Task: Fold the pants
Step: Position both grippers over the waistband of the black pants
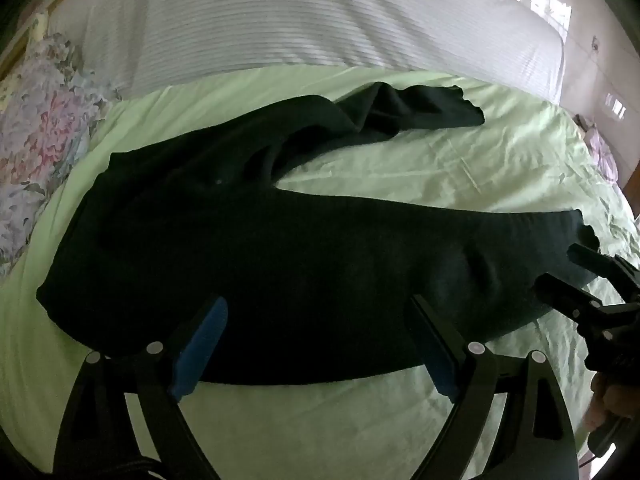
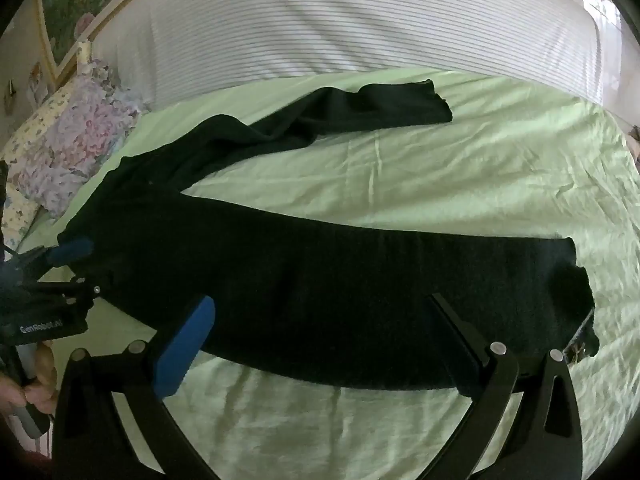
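Black pants (image 1: pixel 260 248) lie spread on a light green sheet (image 1: pixel 440 168), waist to the left, legs splayed in a V to the right. My left gripper (image 1: pixel 320 312) is open, its blue-padded fingers hovering over the near leg close to the waist. My right gripper (image 2: pixel 324 312) is open over the near leg (image 2: pixel 360 280) toward its hem. In the left wrist view the right gripper (image 1: pixel 560 276) shows at the near leg's cuff. In the right wrist view the left gripper (image 2: pixel 70 256) shows by the waistband.
A white striped cover (image 1: pixel 320 16) lies on the far half of the bed. Floral pillows (image 1: pixel 40 128) lie at the left, also seen in the right wrist view (image 2: pixel 76 136). The green sheet (image 2: pixel 440 168) is bare between the legs.
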The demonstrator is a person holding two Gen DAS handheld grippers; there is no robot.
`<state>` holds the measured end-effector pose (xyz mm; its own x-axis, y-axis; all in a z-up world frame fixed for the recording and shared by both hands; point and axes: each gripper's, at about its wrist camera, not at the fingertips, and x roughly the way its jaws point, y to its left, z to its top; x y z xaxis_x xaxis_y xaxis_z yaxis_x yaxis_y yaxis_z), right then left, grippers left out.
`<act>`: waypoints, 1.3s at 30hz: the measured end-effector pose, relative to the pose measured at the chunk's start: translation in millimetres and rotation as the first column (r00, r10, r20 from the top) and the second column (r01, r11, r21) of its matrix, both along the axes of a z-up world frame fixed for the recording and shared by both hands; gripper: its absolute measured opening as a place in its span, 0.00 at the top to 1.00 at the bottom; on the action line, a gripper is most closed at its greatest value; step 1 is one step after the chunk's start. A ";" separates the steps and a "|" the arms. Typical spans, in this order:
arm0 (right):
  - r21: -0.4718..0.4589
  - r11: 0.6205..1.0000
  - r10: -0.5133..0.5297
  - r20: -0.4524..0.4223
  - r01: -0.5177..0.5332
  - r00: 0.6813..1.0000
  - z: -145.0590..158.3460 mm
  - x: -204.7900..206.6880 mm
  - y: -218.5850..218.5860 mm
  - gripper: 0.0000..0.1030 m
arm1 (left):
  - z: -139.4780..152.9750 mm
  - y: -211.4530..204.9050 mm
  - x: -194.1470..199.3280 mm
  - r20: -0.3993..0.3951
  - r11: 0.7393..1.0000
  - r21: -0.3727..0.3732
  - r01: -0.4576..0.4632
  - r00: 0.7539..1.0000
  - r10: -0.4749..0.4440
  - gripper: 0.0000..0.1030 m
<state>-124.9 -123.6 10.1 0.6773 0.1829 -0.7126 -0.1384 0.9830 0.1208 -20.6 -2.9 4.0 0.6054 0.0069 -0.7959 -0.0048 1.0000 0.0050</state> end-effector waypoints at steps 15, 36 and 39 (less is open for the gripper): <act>-0.010 1.000 -0.008 0.006 0.008 1.000 -0.9 1.0 -1.7 0.00 | -0.4 1.5 0.3 -0.006 1.000 0.000 0.008 1.000 -0.008 0.12; -0.007 1.000 -0.022 0.014 0.022 1.000 0.1 -0.3 -3.3 0.00 | -3.6 4.0 3.8 -0.023 1.000 -0.007 0.003 1.000 -0.003 0.12; 0.009 1.000 -0.025 -0.001 0.025 1.000 -1.0 1.0 -5.1 0.00 | -4.2 4.3 4.1 -0.024 1.000 -0.007 0.003 1.000 -0.004 0.12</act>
